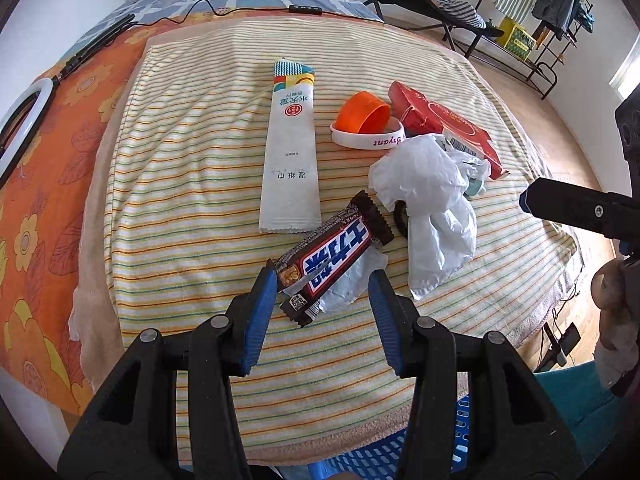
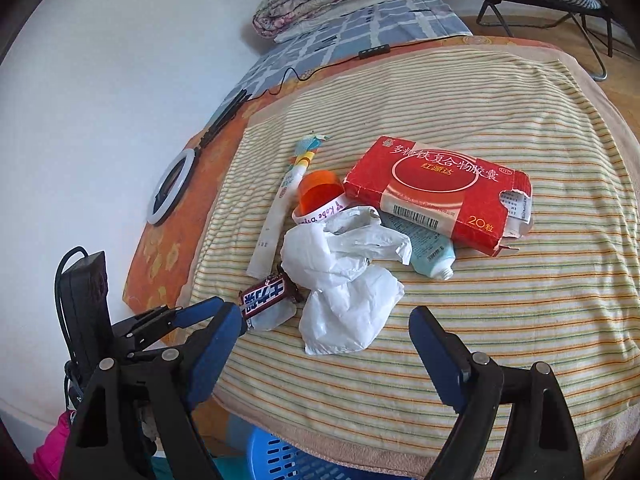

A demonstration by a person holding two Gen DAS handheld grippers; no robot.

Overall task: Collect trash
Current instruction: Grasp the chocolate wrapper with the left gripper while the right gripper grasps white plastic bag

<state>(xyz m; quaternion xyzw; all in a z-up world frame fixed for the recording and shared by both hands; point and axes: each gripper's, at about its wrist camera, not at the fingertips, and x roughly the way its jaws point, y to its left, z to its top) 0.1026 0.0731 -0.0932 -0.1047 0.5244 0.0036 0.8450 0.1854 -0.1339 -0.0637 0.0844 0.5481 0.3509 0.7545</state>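
A brown candy bar wrapper [image 1: 334,254] lies on the striped towel [image 1: 192,208]. My left gripper [image 1: 323,280] is open, and the wrapper's near end sits between its fingertips without being pressed. To its right is a crumpled white plastic bag [image 1: 432,204]. In the right wrist view that bag [image 2: 344,276] lies just ahead of my right gripper [image 2: 326,316], which is wide open and holds nothing. The left gripper [image 2: 224,312] shows at the candy wrapper [image 2: 266,298]. Behind the bag are a red medicine box [image 2: 436,192], a pale blue tube [image 2: 432,254], an orange cap [image 2: 318,192] and a long white wipe packet [image 1: 290,152].
A white wristband [image 1: 372,140] circles the orange cap. A blue slotted basket [image 2: 280,456] stands below the bed's near edge. A ring light [image 2: 172,184] and its cable lie on the orange sheet at left. A folding chair [image 1: 432,4] and a clothes rack [image 1: 556,0] stand beyond the bed.
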